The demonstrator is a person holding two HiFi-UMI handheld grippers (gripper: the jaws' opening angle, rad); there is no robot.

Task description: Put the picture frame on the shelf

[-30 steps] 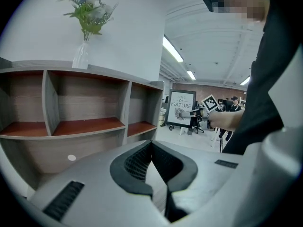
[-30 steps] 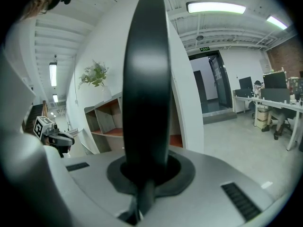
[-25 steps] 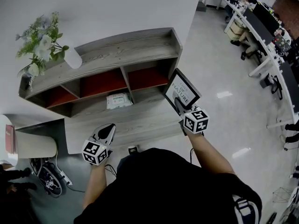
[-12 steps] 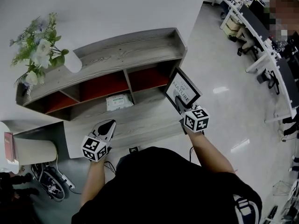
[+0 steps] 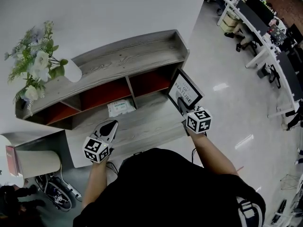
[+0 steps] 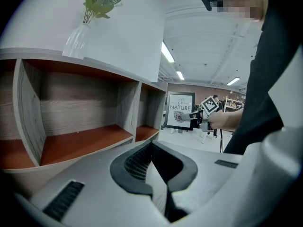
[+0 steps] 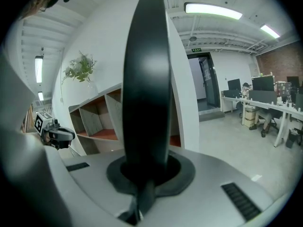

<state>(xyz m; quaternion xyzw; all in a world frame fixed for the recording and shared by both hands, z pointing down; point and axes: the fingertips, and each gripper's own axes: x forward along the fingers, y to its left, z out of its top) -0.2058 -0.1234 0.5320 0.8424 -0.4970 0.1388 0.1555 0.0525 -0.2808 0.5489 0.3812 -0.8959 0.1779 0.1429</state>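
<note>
Left claw (image 5: 111, 126) nearer shelf (image 5: 128, 56); right claw (image 5: 181, 103) tight on upright picture frame (image 5: 186, 89)

Scene is lit brightly and evenly by ceiling strip lights (image 7: 213, 11). Glare patches are seen on the polished floor (image 5: 220, 86). Strong fisheye bending and dark vignetted corners are noted in both gripper views. The picture frame (image 7: 144, 79), close to the lens, is rendered blurred.

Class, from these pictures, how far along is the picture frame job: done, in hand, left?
Done: the right gripper has the picture frame clamped. In hand: it is held upright off the right end of the shelf. Left: setting it on the shelf and releasing. The left gripper is shut, empty.
</note>
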